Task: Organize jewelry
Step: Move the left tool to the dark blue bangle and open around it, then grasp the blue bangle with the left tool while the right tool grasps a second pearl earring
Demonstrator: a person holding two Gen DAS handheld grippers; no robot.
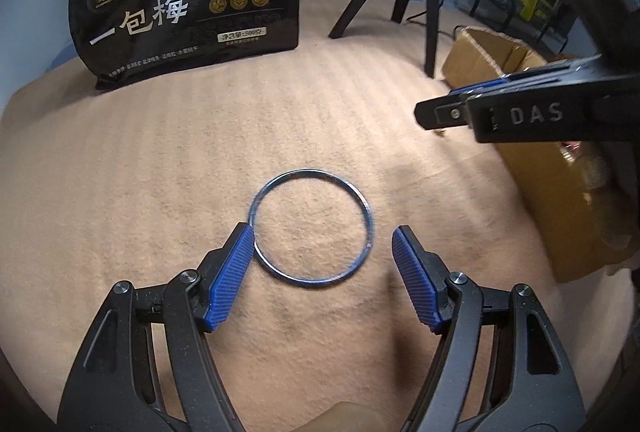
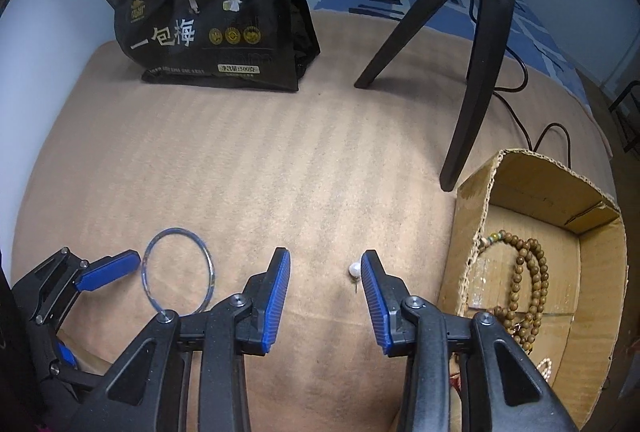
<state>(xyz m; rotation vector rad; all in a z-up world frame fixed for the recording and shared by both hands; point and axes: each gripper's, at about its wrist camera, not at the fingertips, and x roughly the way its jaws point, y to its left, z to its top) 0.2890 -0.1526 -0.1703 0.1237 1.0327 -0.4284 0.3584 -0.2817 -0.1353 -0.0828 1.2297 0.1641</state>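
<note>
A thin blue bangle (image 1: 312,228) lies flat on the tan blanket. My left gripper (image 1: 323,240) is open around its near part, with the left pad touching its rim. The bangle also shows in the right wrist view (image 2: 178,270), with the left gripper (image 2: 100,276) beside it. My right gripper (image 2: 325,264) is open and empty; a small pearl earring (image 2: 354,271) lies on the blanket just by its right pad. The right gripper also shows from the side in the left wrist view (image 1: 436,114). A cardboard box (image 2: 480,200) at the right holds a wooden bead string (image 2: 528,272).
A black snack bag (image 2: 212,16) stands at the back of the blanket. A black tripod (image 2: 476,72) stands at the back right, one leg by the box, with a cable (image 2: 532,136) behind it. The blanket's edge drops off at the right beyond the box.
</note>
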